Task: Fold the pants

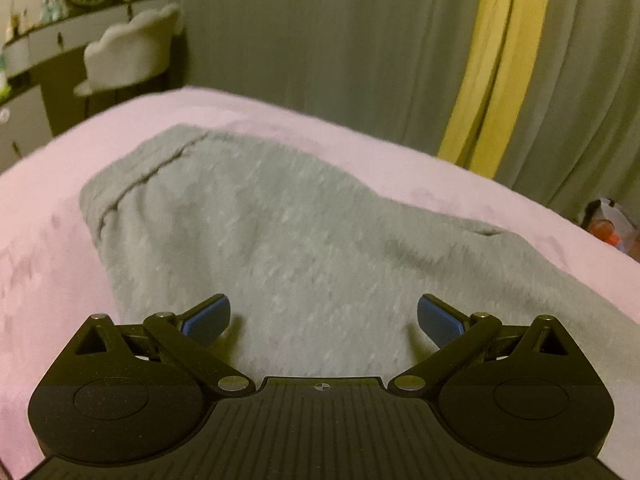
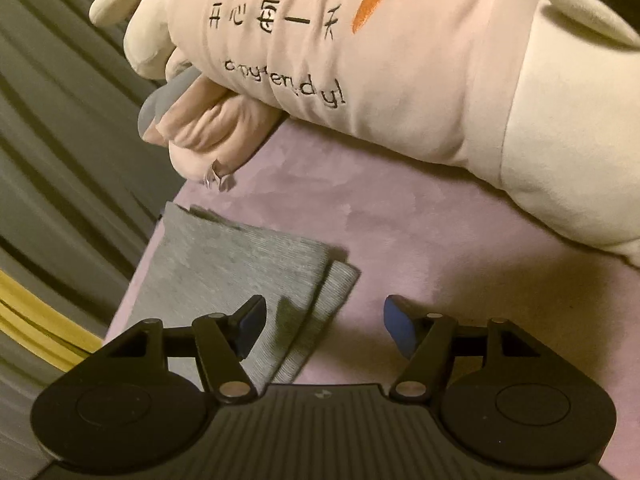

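Grey fleecy pants (image 1: pixel 256 220) lie spread on a pink bed cover (image 1: pixel 36 248) in the left wrist view, their waist end with a pocket seam toward the far left. My left gripper (image 1: pixel 323 320) is open and empty just above the near part of the pants. In the right wrist view the two grey leg cuffs (image 2: pixel 240 264) lie stacked near the bed's left edge. My right gripper (image 2: pixel 324 326) is open and empty, its left finger over the cuffs and its right finger over bare cover (image 2: pixel 400 220).
A large pink and cream plush toy (image 2: pixel 400 60) with a carrot print lies across the bed beyond the cuffs. Grey and yellow curtains (image 1: pixel 400 40) hang behind the bed. A dressing table and a chair (image 1: pixel 128 52) stand at the far left.
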Tool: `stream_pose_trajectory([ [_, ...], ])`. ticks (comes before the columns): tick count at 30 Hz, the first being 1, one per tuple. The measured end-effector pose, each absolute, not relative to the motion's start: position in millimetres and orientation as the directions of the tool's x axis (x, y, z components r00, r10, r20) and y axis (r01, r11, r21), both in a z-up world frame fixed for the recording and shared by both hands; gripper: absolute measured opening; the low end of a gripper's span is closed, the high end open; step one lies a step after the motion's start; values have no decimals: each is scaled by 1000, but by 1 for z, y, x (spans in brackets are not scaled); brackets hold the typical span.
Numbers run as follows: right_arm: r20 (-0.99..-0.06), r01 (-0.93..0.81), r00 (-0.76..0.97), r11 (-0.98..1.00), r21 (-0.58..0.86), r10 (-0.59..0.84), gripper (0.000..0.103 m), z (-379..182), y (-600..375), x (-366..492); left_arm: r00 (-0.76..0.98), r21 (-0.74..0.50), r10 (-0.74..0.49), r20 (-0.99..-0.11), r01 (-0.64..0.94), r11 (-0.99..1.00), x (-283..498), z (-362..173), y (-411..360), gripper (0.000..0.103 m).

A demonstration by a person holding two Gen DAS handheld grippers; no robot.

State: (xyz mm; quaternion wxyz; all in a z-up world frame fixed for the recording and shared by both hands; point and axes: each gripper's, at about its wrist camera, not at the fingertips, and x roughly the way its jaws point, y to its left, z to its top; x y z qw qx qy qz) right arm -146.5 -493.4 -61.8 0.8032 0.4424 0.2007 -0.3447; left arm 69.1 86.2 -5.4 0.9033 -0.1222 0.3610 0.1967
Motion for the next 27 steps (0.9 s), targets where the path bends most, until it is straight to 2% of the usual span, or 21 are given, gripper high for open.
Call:
stream_pose_trajectory([
  [2,-616,715,699,366,596,-362,69,-62,-497,-143,650,-95,255,-716,-452,887,67,-9,89,103],
  [6,-592,675,738,379,633,-325,79,-64,-506,-131,617,-106,241,-749,-470,876,70,-19,92,103],
  [11,-564,637,771,389,666,-297,79,-67,-514,-120,585,-72,262,-768,-484,872,77,-31,88,103],
  [13,-557,631,776,394,669,-297,68,-67,-514,-119,584,-43,270,-766,-466,884,79,-33,83,103],
  [15,-561,634,773,393,666,-296,43,-69,-514,-119,589,-36,267,-763,-452,891,80,-33,80,103],
  [17,-564,634,773,388,669,-292,30,-72,-515,-120,590,-43,262,-764,-451,892,82,-34,81,103],
  [18,-561,630,776,380,677,-288,28,-74,-516,-122,591,-48,260,-764,-453,890,82,-34,82,103],
  [22,-541,611,792,354,709,-283,30,-78,-518,-125,591,-52,260,-764,-458,888,85,-37,83,103],
  [24,-517,586,809,333,738,-278,42,-81,-519,-126,589,-40,266,-763,-454,890,87,-38,81,103],
  [27,-515,587,809,341,735,-283,46,-79,-518,-121,587,-31,269,-763,-450,893,88,-39,81,103],
])
